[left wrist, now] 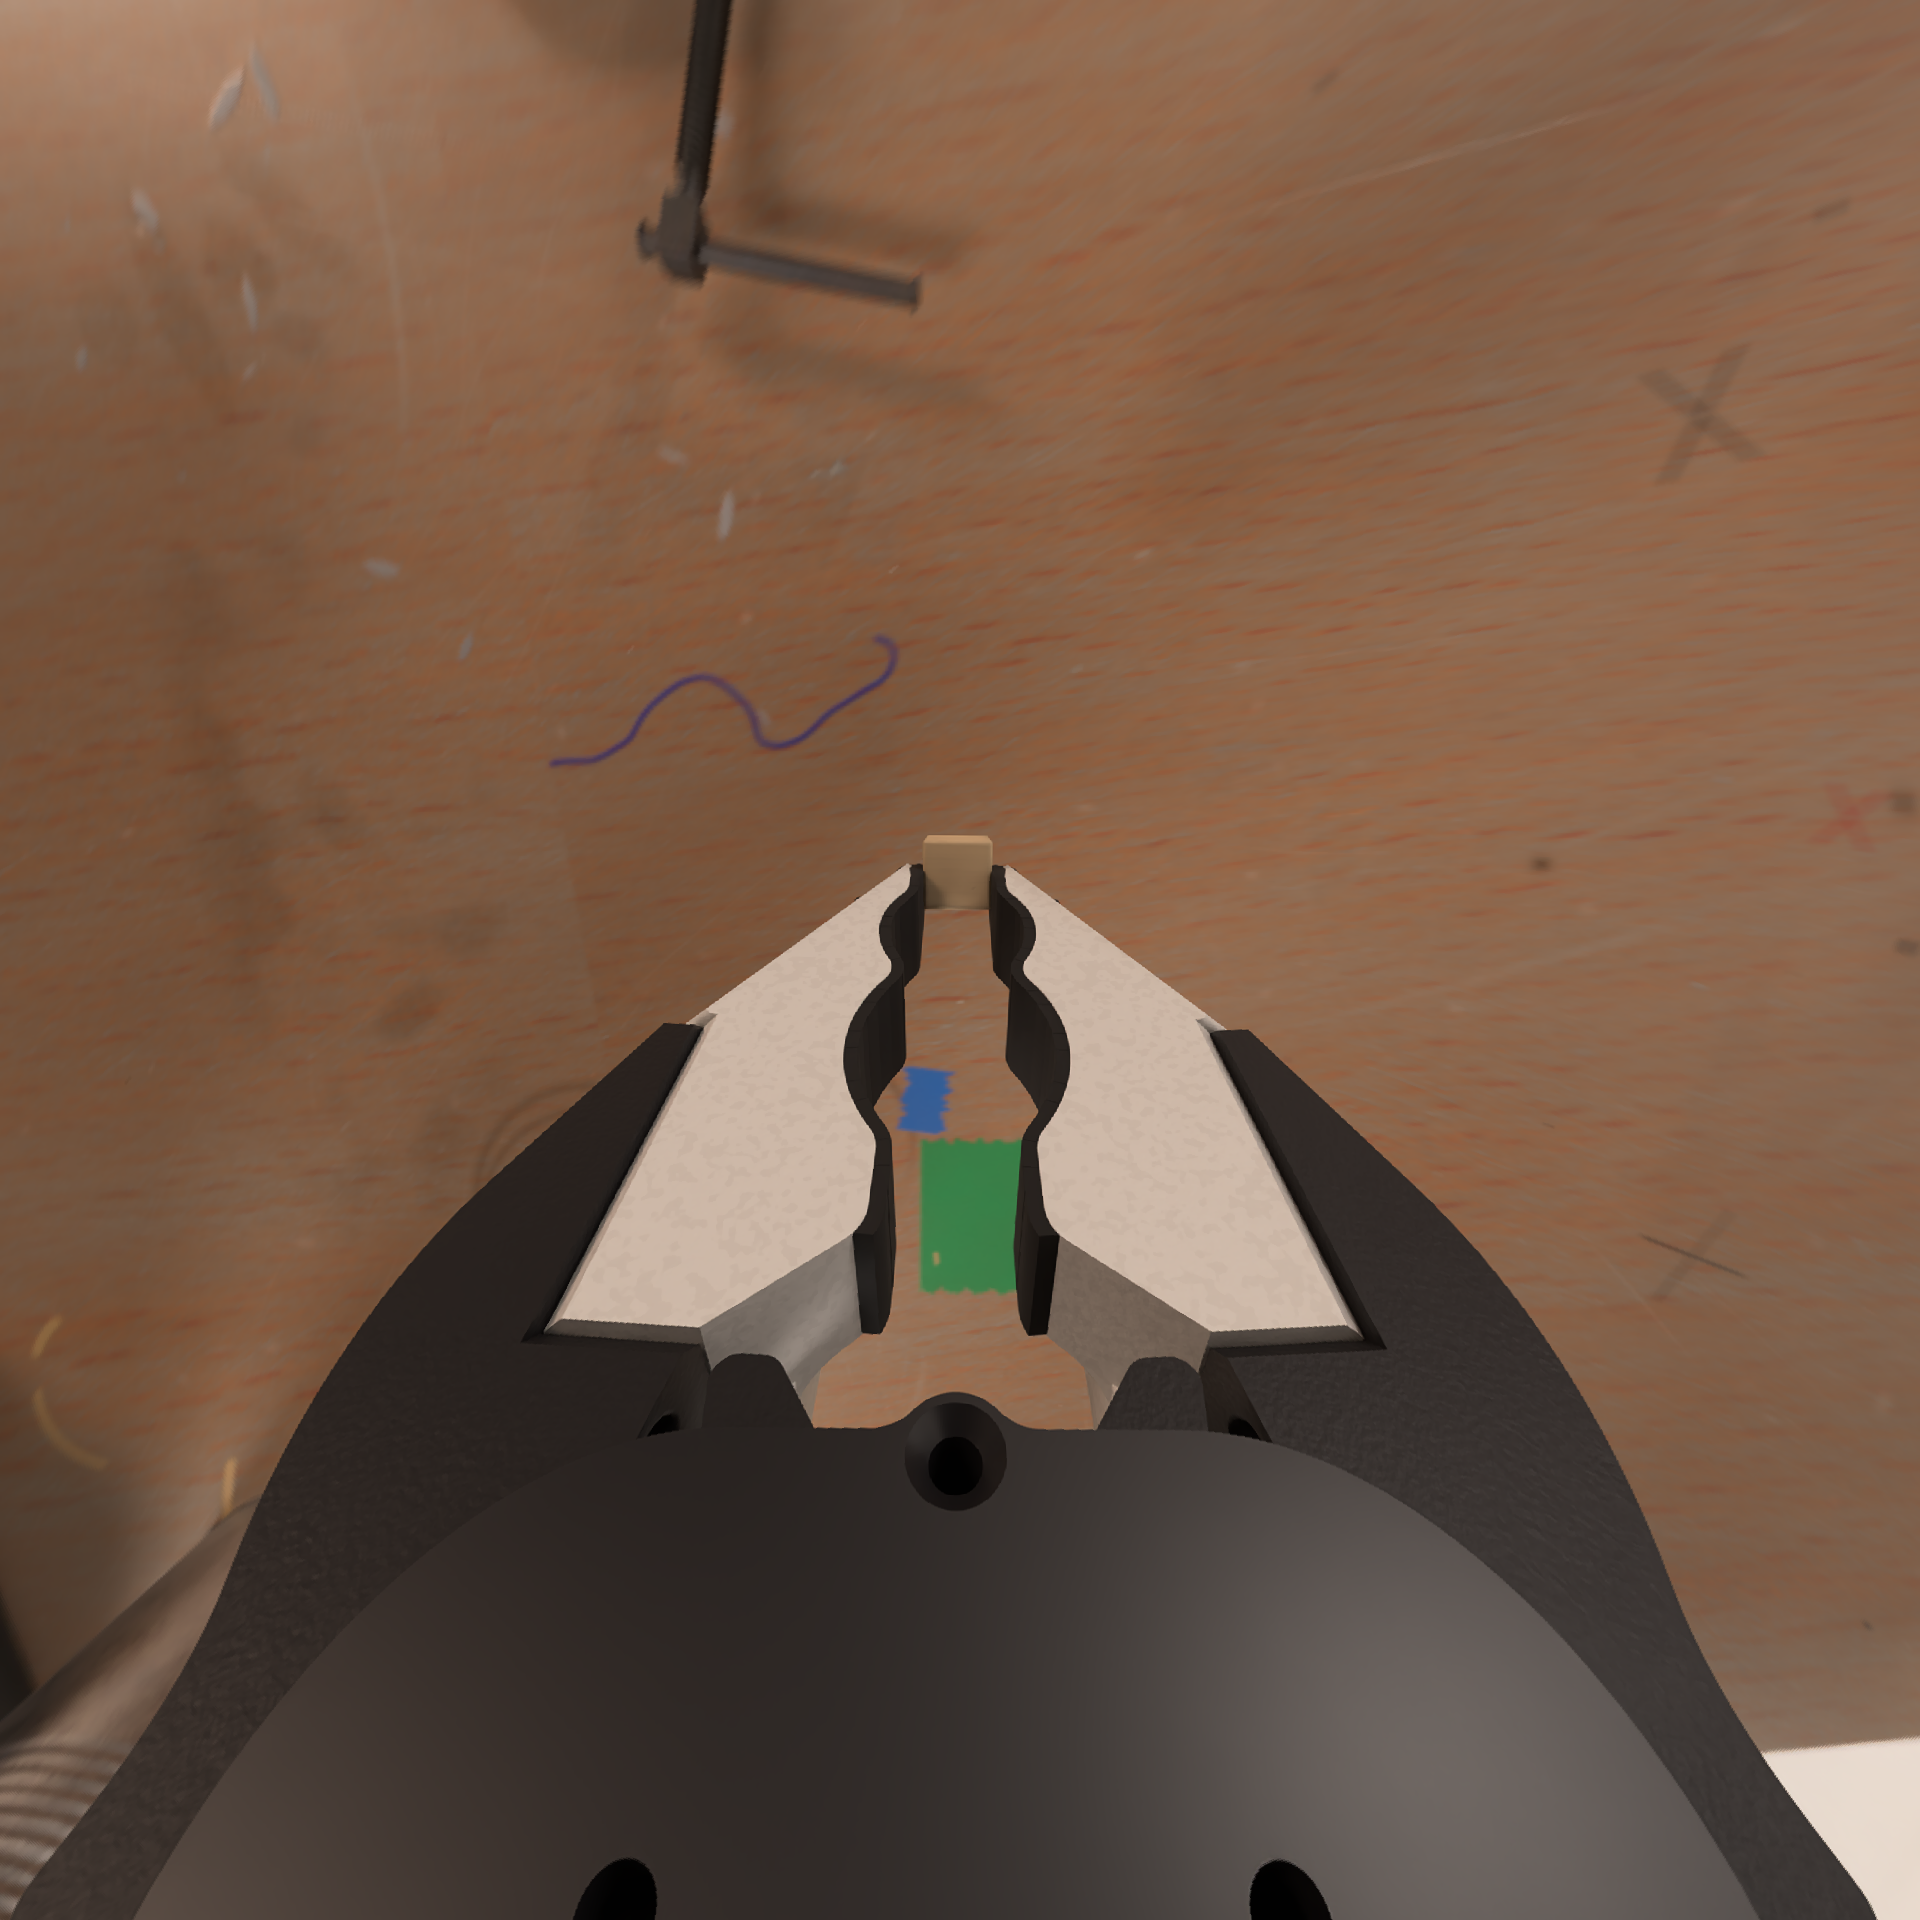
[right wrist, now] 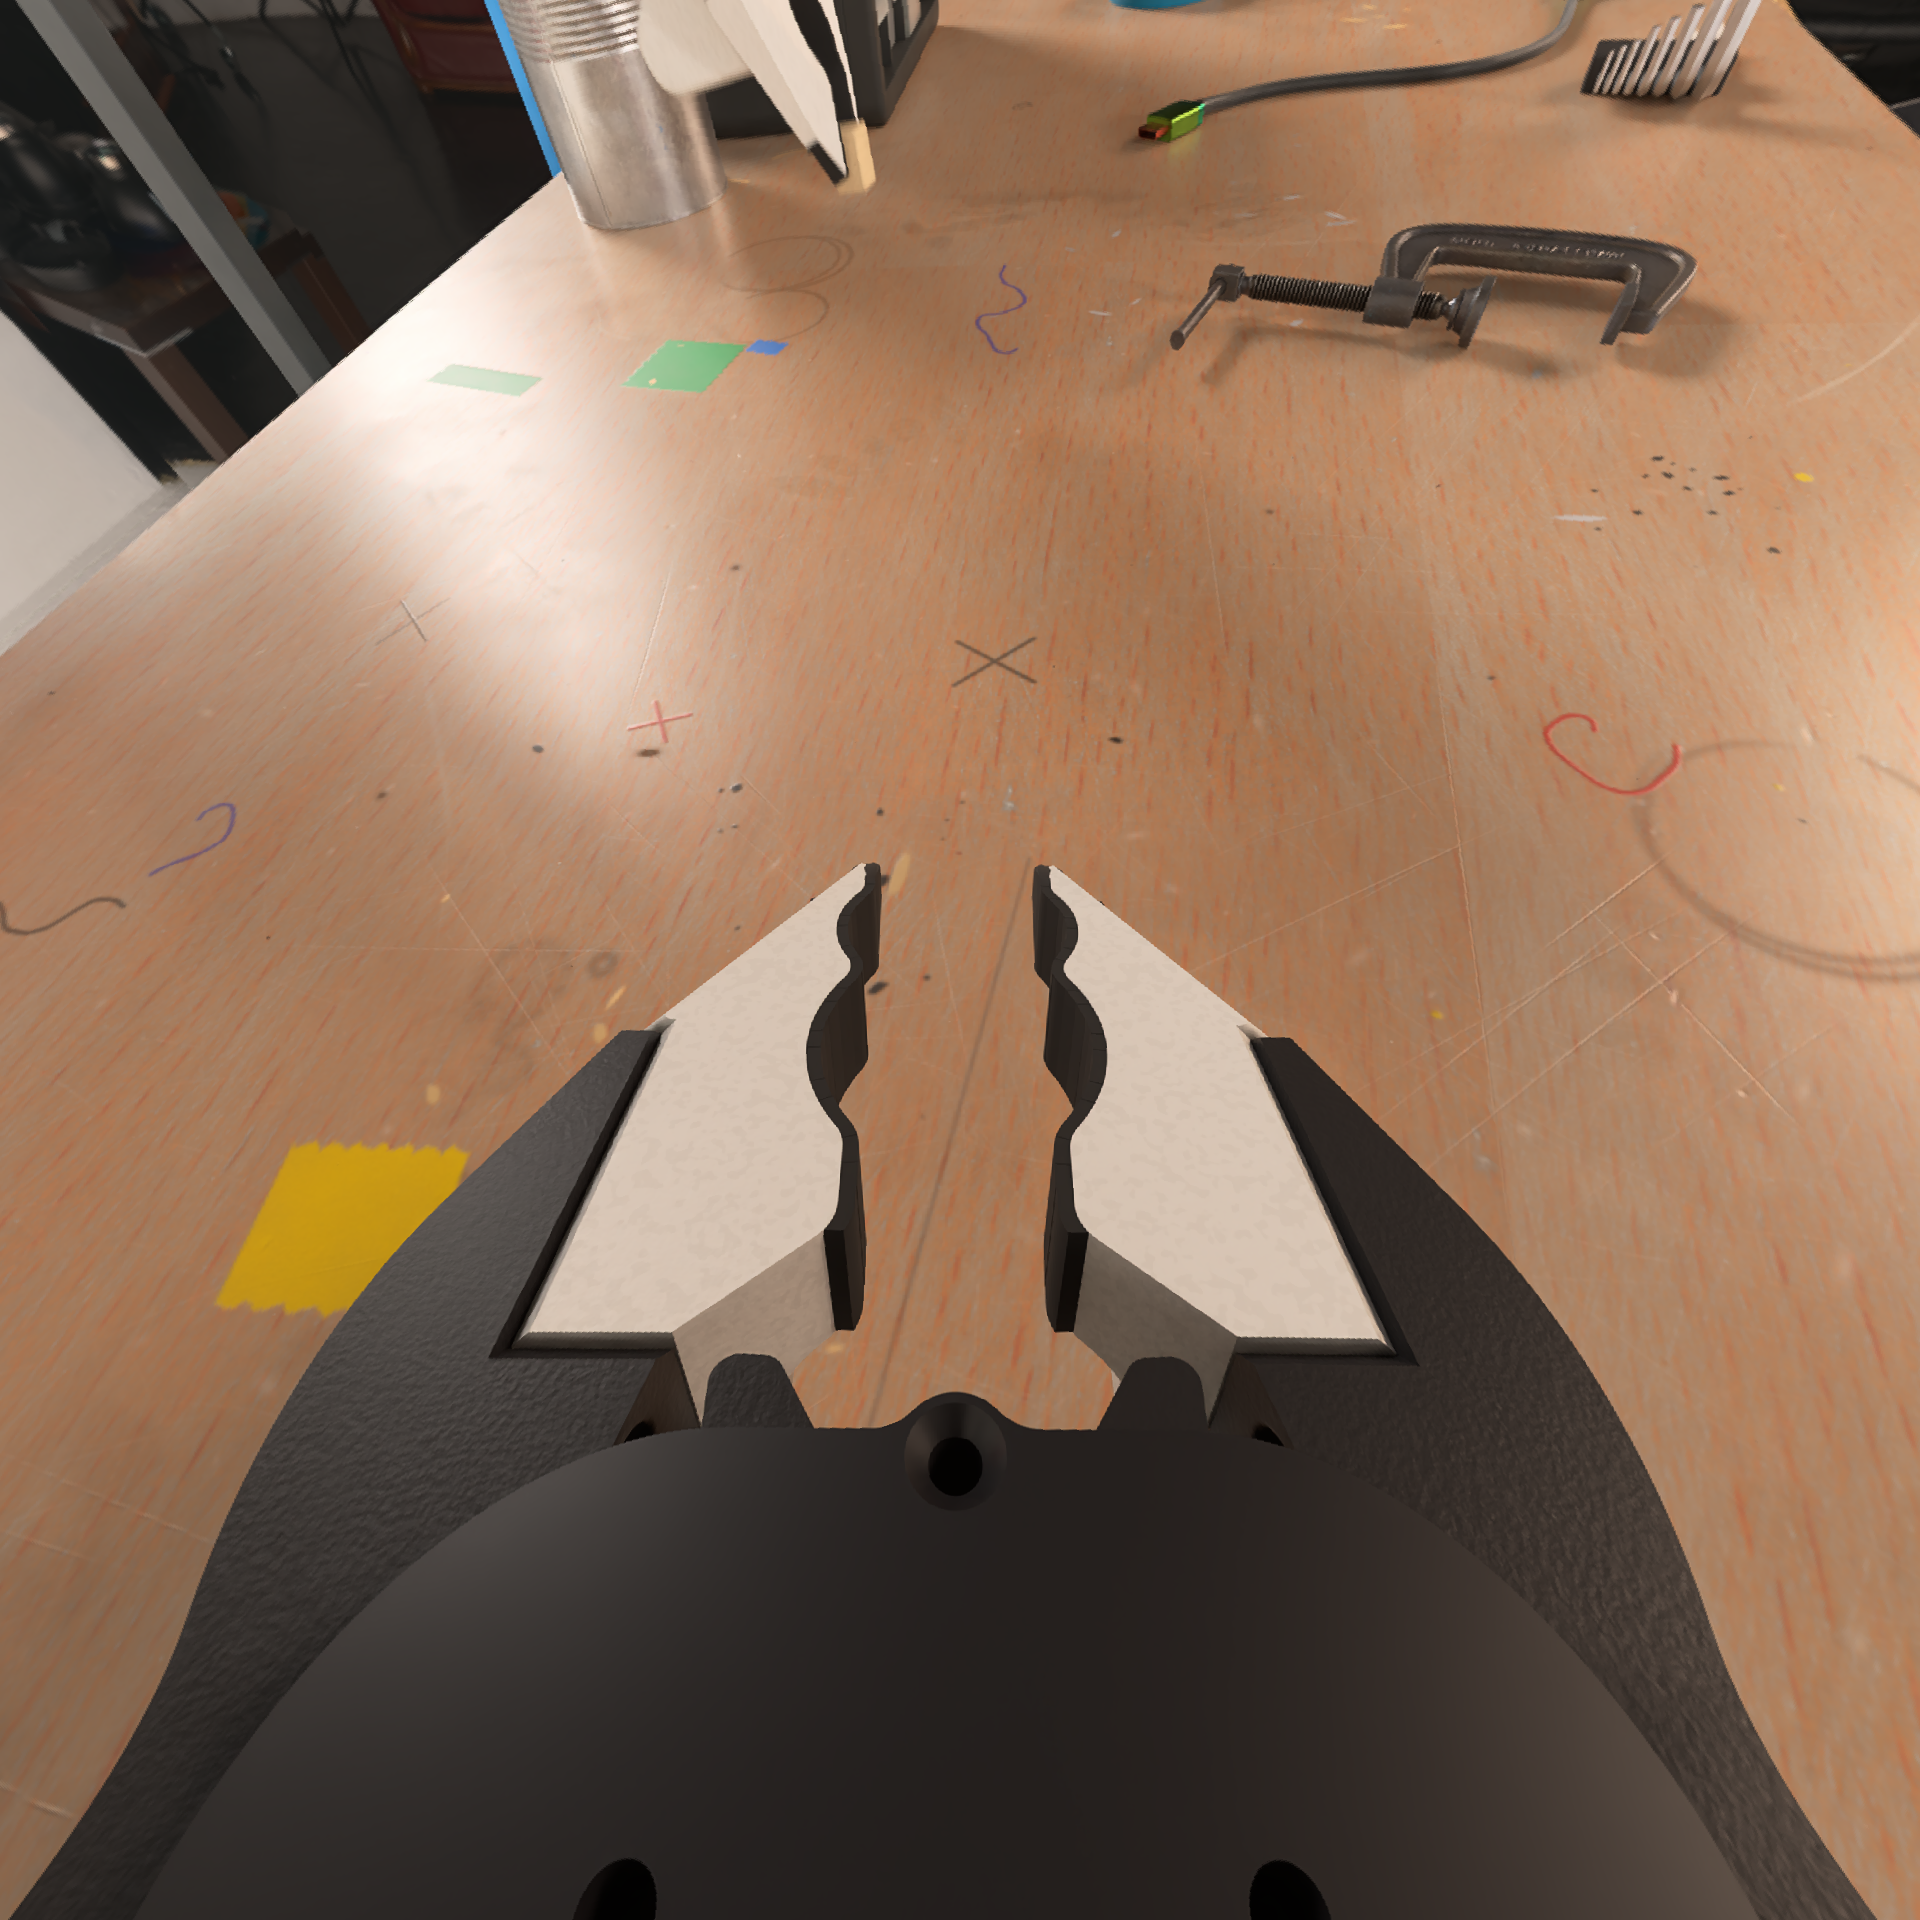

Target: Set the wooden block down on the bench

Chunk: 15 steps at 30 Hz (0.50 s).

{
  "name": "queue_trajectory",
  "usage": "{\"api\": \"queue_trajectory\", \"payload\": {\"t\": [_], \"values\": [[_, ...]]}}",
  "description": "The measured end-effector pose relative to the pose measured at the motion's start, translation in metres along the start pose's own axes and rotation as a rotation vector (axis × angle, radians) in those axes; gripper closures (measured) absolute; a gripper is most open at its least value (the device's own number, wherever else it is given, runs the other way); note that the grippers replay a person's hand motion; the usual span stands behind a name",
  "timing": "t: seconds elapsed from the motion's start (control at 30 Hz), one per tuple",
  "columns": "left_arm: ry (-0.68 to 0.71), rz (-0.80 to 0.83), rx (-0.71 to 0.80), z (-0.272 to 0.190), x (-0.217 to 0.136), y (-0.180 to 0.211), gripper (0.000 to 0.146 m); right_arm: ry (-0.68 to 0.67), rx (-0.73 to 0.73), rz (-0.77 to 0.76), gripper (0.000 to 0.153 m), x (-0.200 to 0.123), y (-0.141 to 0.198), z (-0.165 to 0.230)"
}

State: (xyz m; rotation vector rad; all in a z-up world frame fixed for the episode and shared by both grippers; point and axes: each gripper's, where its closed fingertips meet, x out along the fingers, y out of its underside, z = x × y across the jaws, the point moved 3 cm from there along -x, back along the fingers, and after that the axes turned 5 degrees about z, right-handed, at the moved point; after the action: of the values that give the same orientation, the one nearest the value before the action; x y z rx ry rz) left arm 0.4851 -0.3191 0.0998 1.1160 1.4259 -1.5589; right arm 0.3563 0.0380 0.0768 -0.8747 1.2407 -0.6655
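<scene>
My left gripper (left wrist: 957,883) is shut on a small pale wooden block (left wrist: 957,868), pinched at the fingertips and held above the wooden bench (left wrist: 1299,644). The right wrist view shows that gripper far off at the top, with the block (right wrist: 858,158) at its tip, a little above the bench (right wrist: 1195,540). My right gripper (right wrist: 956,883) is open and empty, low over the near part of the bench.
A C-clamp (right wrist: 1455,286) lies at the far right; its screw handle (left wrist: 779,260) shows ahead of the left gripper. A metal can (right wrist: 623,125), a cable with a green plug (right wrist: 1179,120) and a rack (right wrist: 1662,52) stand at the back. Green (left wrist: 968,1216), blue (left wrist: 925,1099) and yellow (right wrist: 332,1226) tape patches mark the bench.
</scene>
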Motion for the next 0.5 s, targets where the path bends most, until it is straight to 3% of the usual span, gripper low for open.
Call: {"api": "queue_trajectory", "payload": {"t": [0.2,0.5], "values": [[-0.059,0.098,-0.090,0.016,0.032,0.000,0.134,0.007,-0.004,0.011,0.123,-0.001,0.000,0.001],[-0.045,0.155,-0.130,0.020,0.049,0.004,0.134,-0.009,-0.005,0.033,0.123,0.001,0.001,0.003]]}}
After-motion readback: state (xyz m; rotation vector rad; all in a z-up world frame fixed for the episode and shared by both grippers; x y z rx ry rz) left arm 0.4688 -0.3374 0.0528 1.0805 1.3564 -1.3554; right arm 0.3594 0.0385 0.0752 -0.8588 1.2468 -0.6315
